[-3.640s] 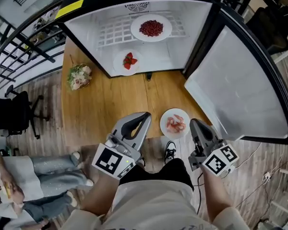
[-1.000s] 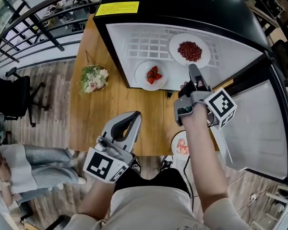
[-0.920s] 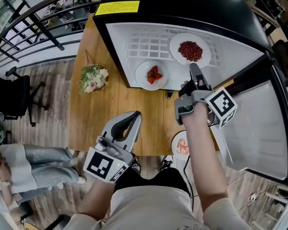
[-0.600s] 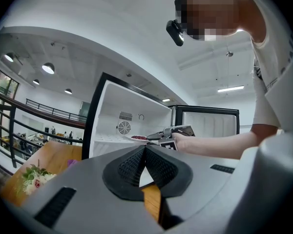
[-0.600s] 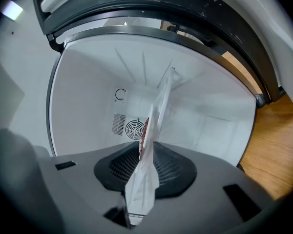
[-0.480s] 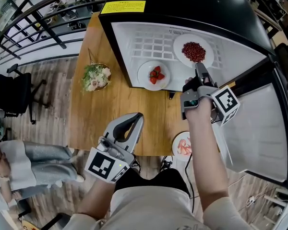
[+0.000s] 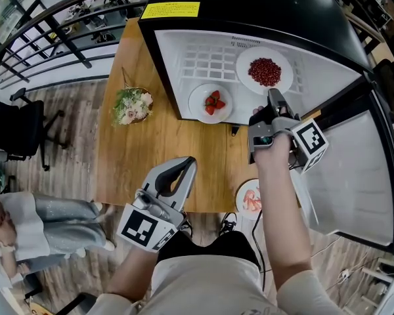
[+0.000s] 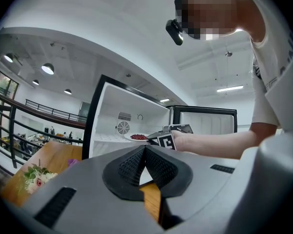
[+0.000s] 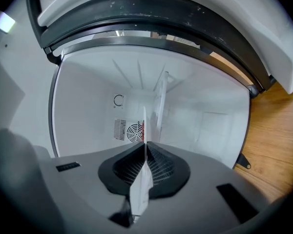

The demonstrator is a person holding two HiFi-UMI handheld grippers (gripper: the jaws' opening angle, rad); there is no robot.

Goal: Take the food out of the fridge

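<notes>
Okay, your right hand-held gripper (image 9: 145, 147) is reaching into the fridge (image 7: 171, 64), jaws pinched tight on the near rim of the plate of red berries (image 7: 242, 69), which sits on the white wire shelf (image 7: 207, 63) toward the back right. From the gripper's own camera the plate shows edge-on, a thin white blade running between the jaws. That's a one-sided grip, so I'd expect the far edge to droop. Hold the squeeze, lift only a touch off the shelf, and hold the plate level so the loose berries don't roll. Draw it straight toward yourself, clear of the open door (image 7: 345, 169) on your right and past the plate of strawberries (image 7: 196, 107) nearer the front. Your left hand-held gripper (image 8: 145, 149) hangs low by your body, jaws closed on nothing, so it's free to steady things. Aim for bare worktop (image 7: 177, 143).
</notes>
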